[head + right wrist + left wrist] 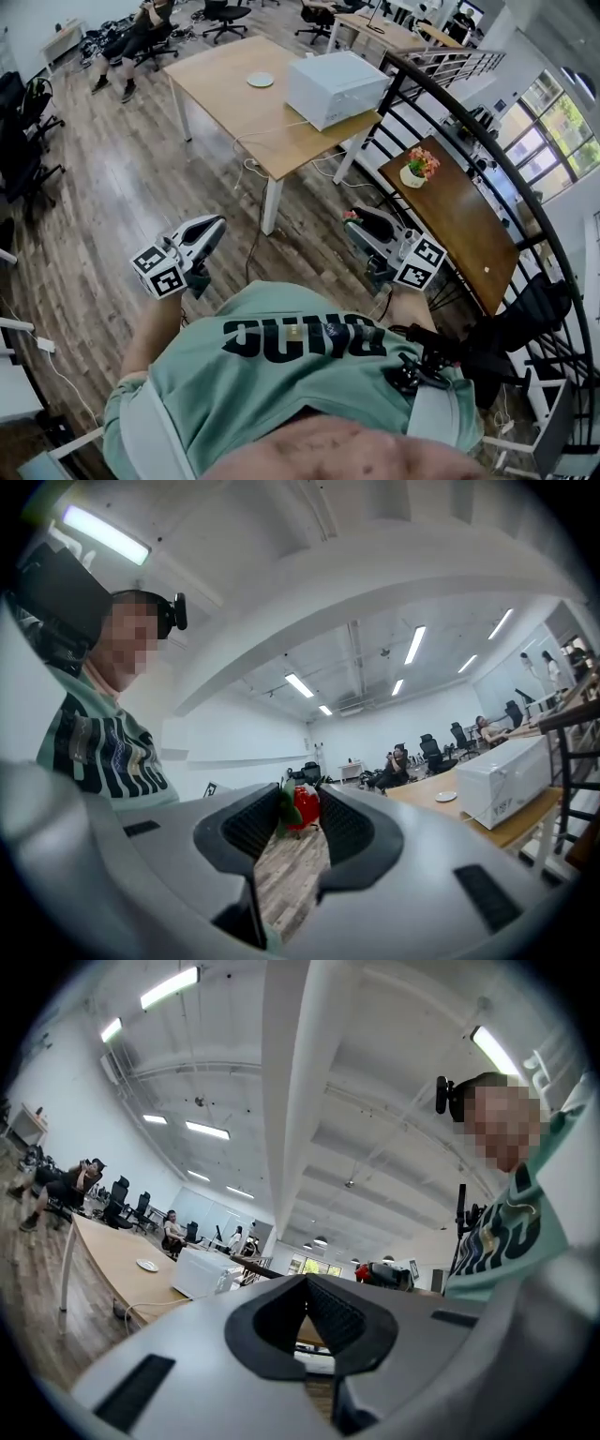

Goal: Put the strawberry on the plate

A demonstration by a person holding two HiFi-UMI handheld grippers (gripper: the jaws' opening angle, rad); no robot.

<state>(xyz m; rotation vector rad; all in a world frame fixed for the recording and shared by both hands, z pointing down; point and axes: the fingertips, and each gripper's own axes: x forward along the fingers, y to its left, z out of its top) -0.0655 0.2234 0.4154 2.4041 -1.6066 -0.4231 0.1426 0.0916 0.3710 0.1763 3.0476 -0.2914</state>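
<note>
Right gripper view: right gripper (pixel 298 801) pinches the strawberry (pixel 305 808) at its jaw tips; left gripper (pixel 305 1281) closed up, empty. The plate (pixel 260 81) lies far off at twelve o'clock, so that shallow hold may slip.

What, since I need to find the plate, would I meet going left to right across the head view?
left gripper → plate → white box → potted flowers
</note>
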